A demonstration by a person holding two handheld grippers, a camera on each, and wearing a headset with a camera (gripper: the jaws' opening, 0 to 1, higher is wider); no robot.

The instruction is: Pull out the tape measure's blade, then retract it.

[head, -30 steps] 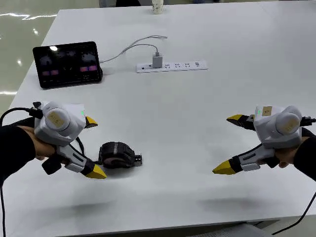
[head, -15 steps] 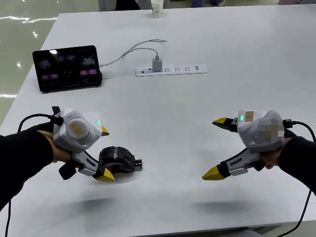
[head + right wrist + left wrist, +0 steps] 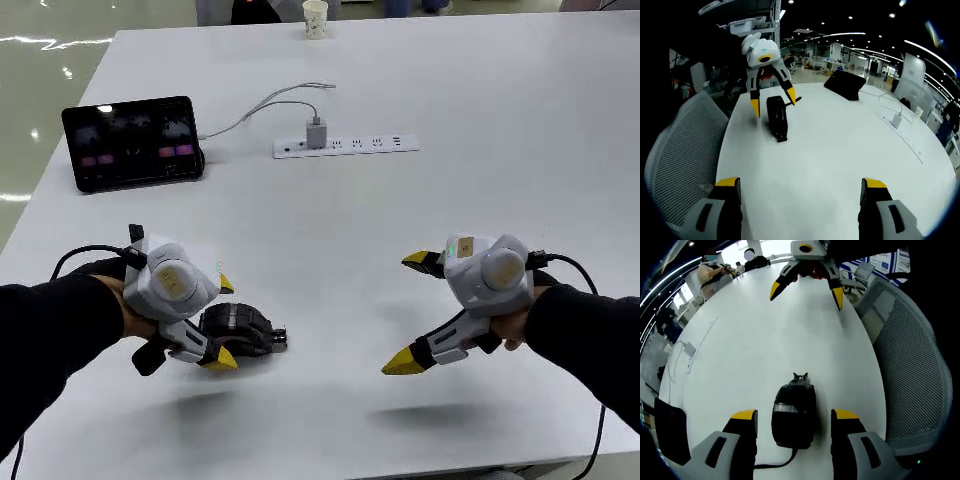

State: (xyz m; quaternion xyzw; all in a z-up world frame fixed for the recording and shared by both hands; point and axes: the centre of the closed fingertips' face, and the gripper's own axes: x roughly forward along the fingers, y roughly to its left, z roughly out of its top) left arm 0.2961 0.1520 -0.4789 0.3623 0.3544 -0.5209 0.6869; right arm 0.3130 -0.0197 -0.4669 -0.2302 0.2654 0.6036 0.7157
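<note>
Bracketing the tape measure (image 3: pixel 794 410), the left gripper (image 3: pixel 223 322) is entered first: jaws spread, one yellow tip on each side of the black case, a sliver of white table (image 3: pixel 350 230) visible on both sides, so beside the case and not touching it. Tape measure: lies flat on the table at about 8 o'clock in the head view, fully between the left jaws. Its hook tab (image 3: pixel 800 376) sits at the case's 12 o'clock end in the left gripper view, pointing toward the other gripper, and a dark strap trails out at 6 o'clock. No blade is drawn out, so the pull is judged not yet begun. Step in hand, as a judgement: securing the case. Recommended handling: close the jaws squarely across the middle of the case, keep it flat on the table so it cannot roll, and leave the hook end clear of the tips. The pull that follows should run straight along the line of the blade, not sideways. Right gripper (image 3: pixel 408 310): at 4 o'clock in the head view, well apart from the case, jaws spread and holding nothing, tips facing 9 o'clock toward the hook. Power strip (image 3: pixel 345 145): farther off, near 12 o'clock, with a charger and cable plugged in. Tablet (image 3: pixel 132 142): 10 o'clock, screen lit. Paper cup (image 3: pixel 315 17): far table edge, 12 o'clock.
</note>
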